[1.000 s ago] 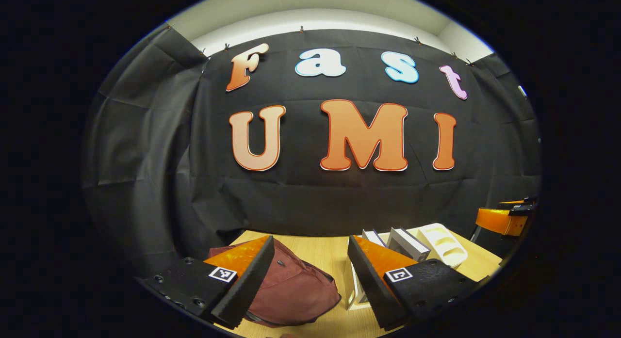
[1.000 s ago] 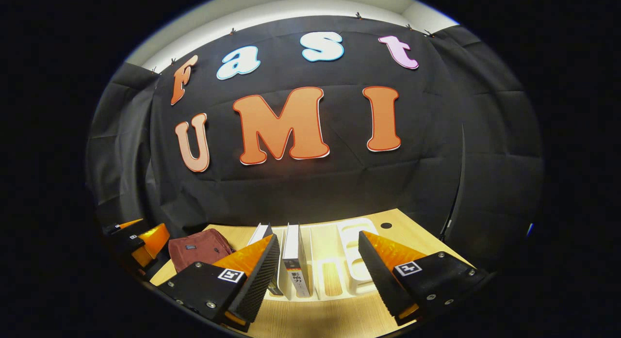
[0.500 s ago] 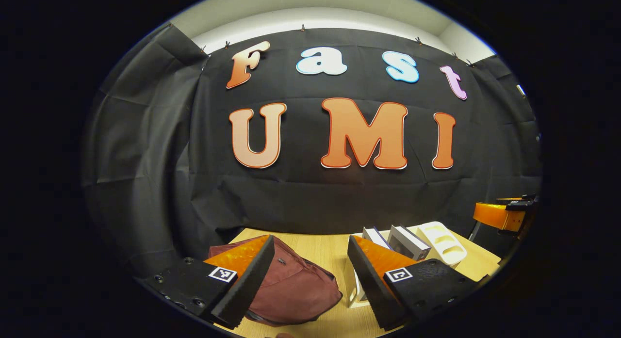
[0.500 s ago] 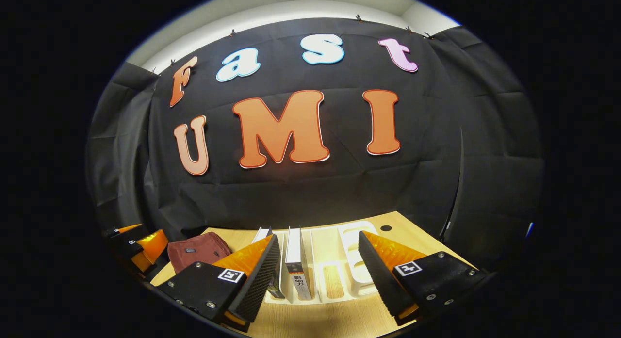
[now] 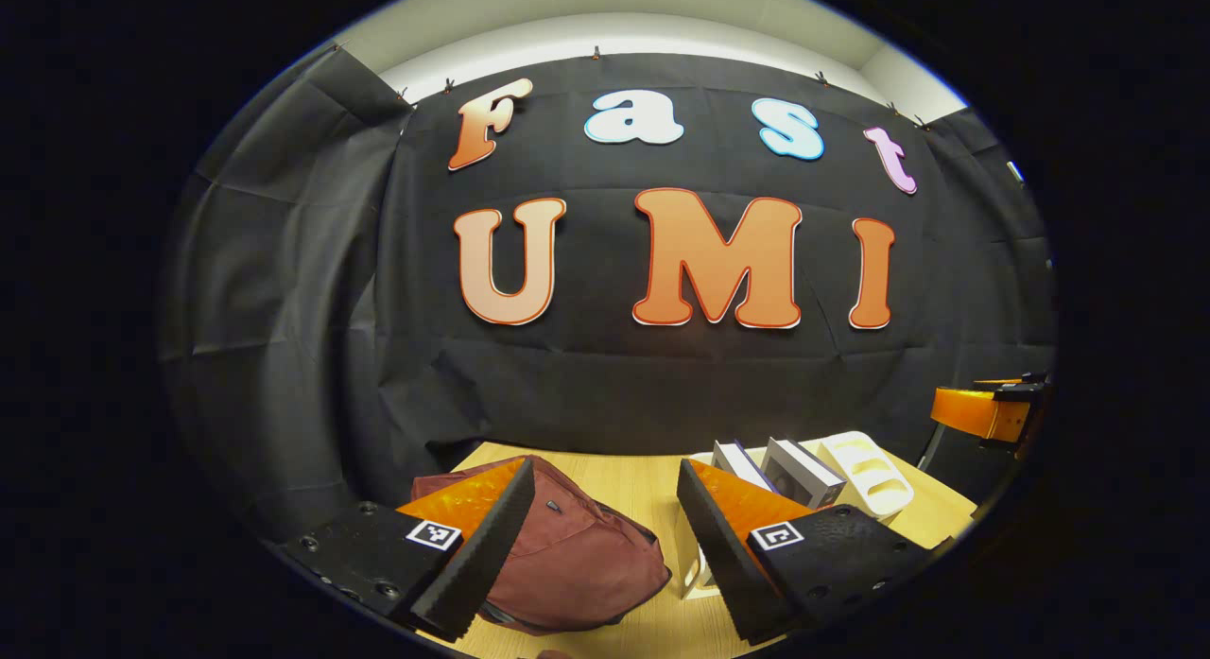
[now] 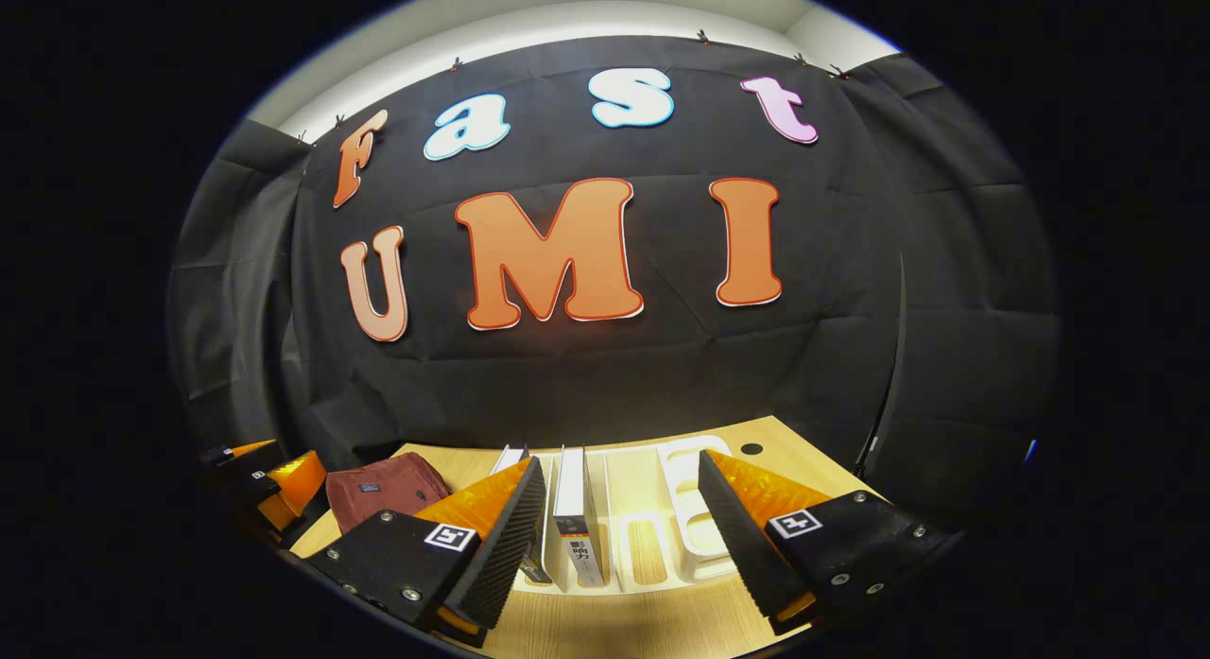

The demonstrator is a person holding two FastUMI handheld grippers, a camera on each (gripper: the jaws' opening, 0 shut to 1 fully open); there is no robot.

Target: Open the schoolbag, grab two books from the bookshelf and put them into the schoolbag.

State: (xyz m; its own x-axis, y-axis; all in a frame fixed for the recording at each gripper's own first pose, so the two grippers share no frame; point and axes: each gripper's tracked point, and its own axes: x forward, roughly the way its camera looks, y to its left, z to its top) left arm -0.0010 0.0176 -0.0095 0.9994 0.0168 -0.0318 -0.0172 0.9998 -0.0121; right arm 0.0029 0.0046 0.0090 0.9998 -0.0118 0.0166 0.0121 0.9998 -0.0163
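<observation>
Wooden table [image 6: 775, 446] – black cloth wall [image 6: 614, 375] behind – pale ceiling [image 6: 567, 16].

Nothing reads clearly. The book [image 6: 579, 522] standing in the bookshelf [image 6: 695, 536] mid-tabletop has printed characters low on its spine, too small to make out. The schoolbag [image 6: 383, 489], toward the tabletop's left edge, bears a small dark patch, illegible. Square black-and-white coded markers sit on the fingers of the left gripper [image 5: 605, 470] and the right gripper [image 6: 621, 460].

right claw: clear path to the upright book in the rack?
Probably yes. The right claw is open, the book stands straight ahead between its fingers in the white rack, nothing in between.
</observation>
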